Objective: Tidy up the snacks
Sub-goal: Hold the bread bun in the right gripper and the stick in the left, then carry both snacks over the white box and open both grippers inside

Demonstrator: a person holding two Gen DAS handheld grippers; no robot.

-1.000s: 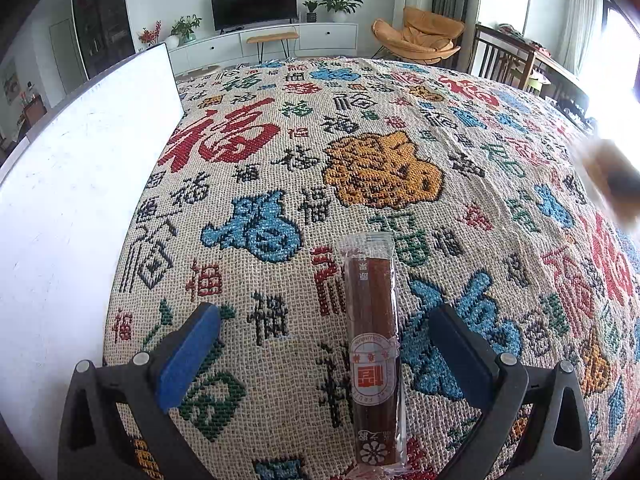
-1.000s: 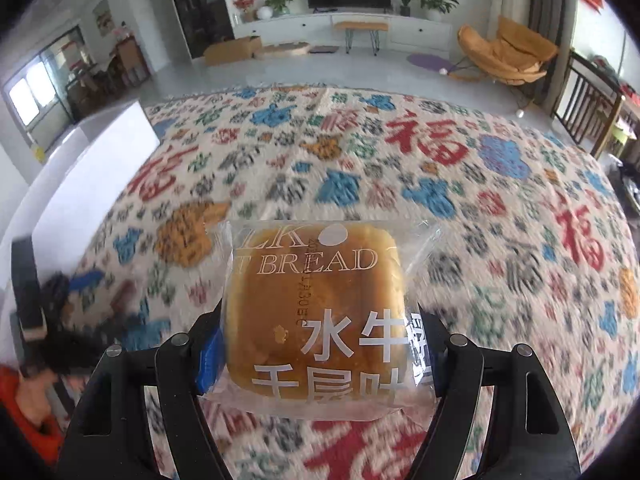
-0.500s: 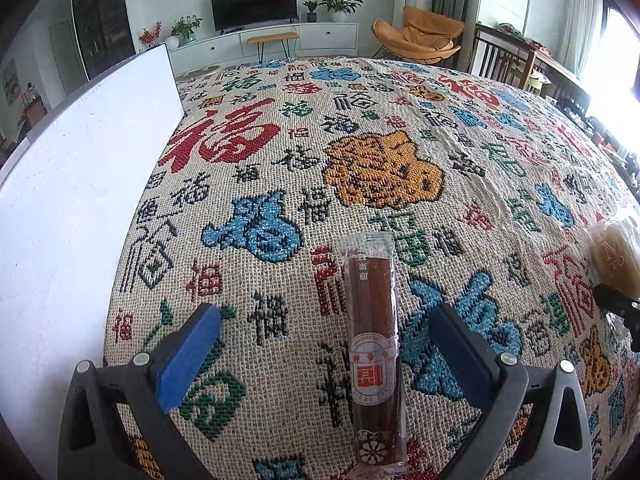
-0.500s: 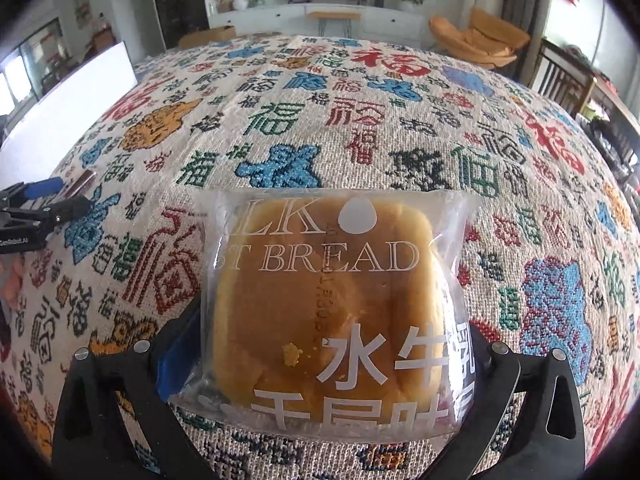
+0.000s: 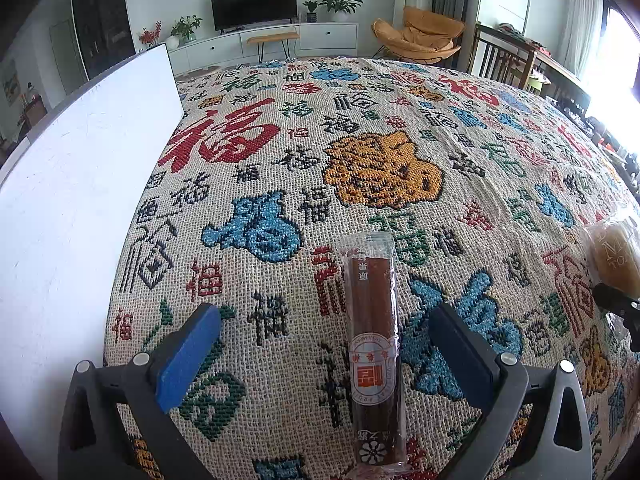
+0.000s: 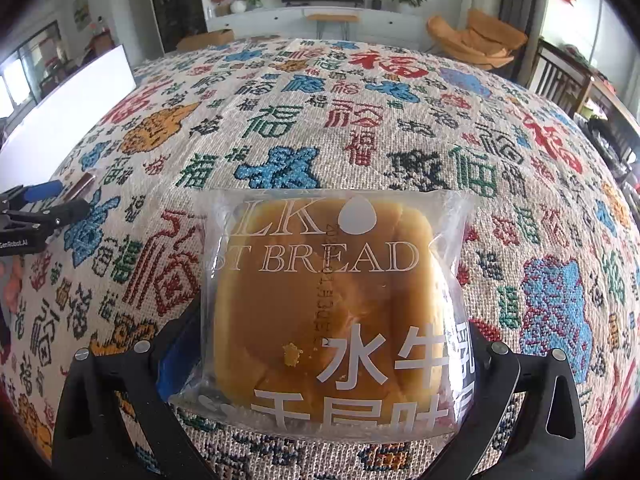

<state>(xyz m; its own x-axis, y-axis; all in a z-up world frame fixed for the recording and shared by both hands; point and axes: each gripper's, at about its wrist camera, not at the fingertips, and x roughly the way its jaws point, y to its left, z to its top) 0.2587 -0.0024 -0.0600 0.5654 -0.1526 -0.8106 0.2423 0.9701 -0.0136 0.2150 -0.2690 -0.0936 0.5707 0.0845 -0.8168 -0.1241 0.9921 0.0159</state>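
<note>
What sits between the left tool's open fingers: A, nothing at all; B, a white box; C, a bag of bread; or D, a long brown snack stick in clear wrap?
D: in the left wrist view the snack stick lies on the cloth between the left tool's spread fingers, touched by neither; the bread is in the right tool.

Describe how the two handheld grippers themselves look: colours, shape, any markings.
Both look alike. The left gripper and the right gripper have black plastic jaws with triangular cut-outs, silver round screws and blue pads. In the right wrist view, the left gripper's black body carries white "GenRobot.AI" lettering. No cables or sleeves show.
</note>
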